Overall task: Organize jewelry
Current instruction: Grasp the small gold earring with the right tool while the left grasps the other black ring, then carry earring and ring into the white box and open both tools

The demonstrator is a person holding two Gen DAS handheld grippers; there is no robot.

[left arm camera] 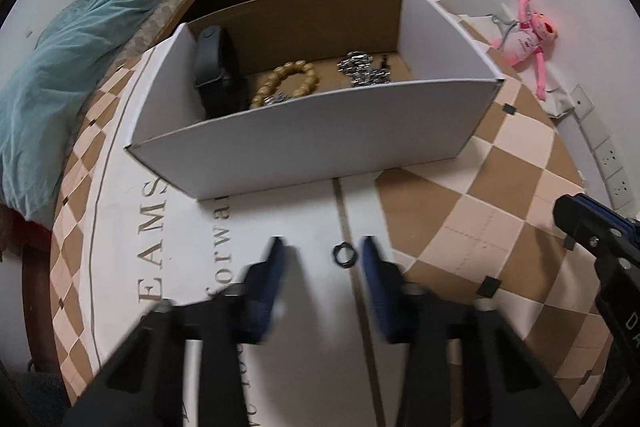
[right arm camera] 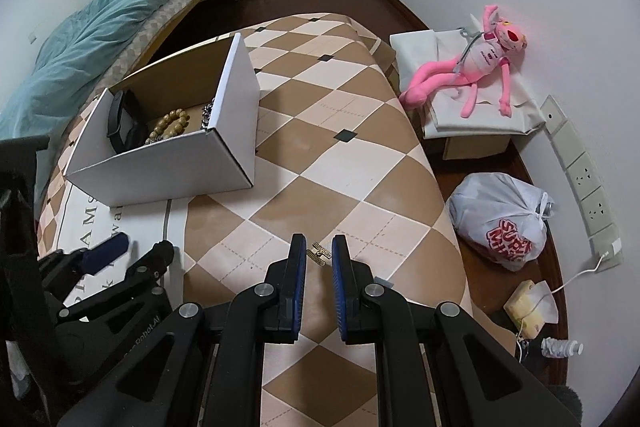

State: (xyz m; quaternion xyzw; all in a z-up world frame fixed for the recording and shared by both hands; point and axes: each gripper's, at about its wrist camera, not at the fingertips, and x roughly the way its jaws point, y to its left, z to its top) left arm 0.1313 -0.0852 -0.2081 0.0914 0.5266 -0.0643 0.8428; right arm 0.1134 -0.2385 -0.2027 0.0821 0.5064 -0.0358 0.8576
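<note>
A white cardboard box (left arm camera: 320,135) stands on the checkered table. It holds a dark wristband (left arm camera: 210,61), a wooden bead bracelet (left arm camera: 286,83) and a silver chain (left arm camera: 362,69). My left gripper (left arm camera: 326,255) is open over the table, and a small black ring (left arm camera: 343,255) lies between its fingertips. My right gripper (right arm camera: 319,253) is open with a small gold piece of jewelry (right arm camera: 320,251) lying on the table between its fingertips. The box (right arm camera: 168,159) also shows in the right wrist view, with the left gripper (right arm camera: 132,255) at lower left.
A bed with a teal blanket (left arm camera: 80,47) lies to the left. A pink plush toy (right arm camera: 476,67) sits on a covered box at the right. A white plastic bag (right arm camera: 502,219), a tissue pack (right arm camera: 528,307) and wall sockets (right arm camera: 588,187) are on the right.
</note>
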